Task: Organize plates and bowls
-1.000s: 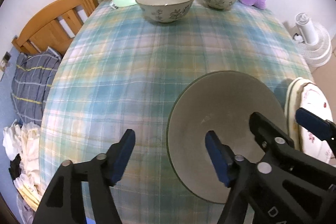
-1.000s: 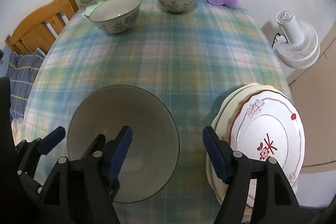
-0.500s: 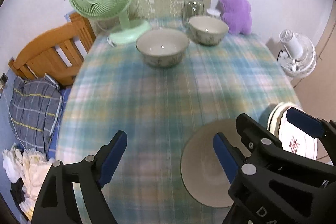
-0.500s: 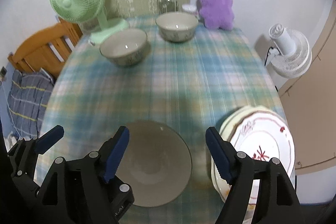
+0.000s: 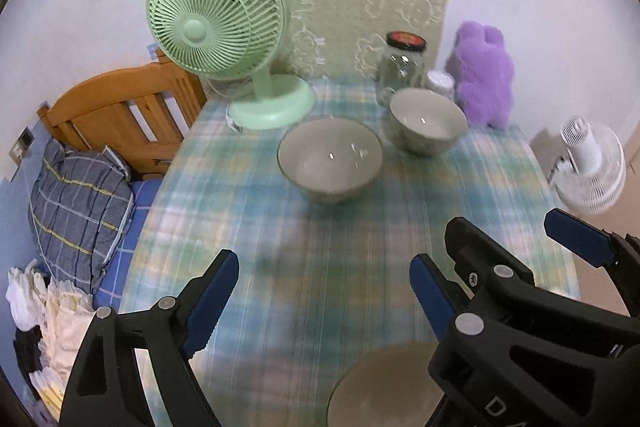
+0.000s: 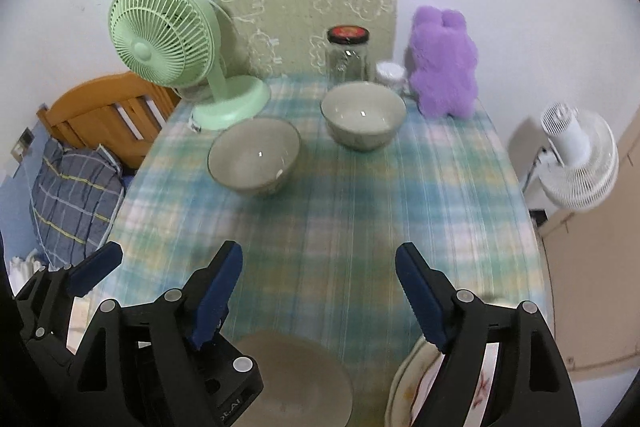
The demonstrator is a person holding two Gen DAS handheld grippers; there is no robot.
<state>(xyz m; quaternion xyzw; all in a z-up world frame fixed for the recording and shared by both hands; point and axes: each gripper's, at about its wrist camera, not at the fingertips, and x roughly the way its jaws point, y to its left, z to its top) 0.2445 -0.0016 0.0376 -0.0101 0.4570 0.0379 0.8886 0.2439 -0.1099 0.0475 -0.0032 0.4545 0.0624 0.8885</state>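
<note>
Two grey-green bowls stand at the far end of the plaid table: one at centre and one further right. A third bowl sits at the near edge, below both grippers. A stack of white plates with red flowers lies near right, partly hidden by my right gripper. My left gripper is open and empty, raised above the table. My right gripper is open and empty beside it.
A green desk fan, a glass jar with a dark lid and a purple plush toy stand along the far edge. A wooden bed frame is left, a white floor fan right.
Both grippers have pulled up and back from the near bowl, which now sits at the bottom edge of both views. Both stay open and empty.
</note>
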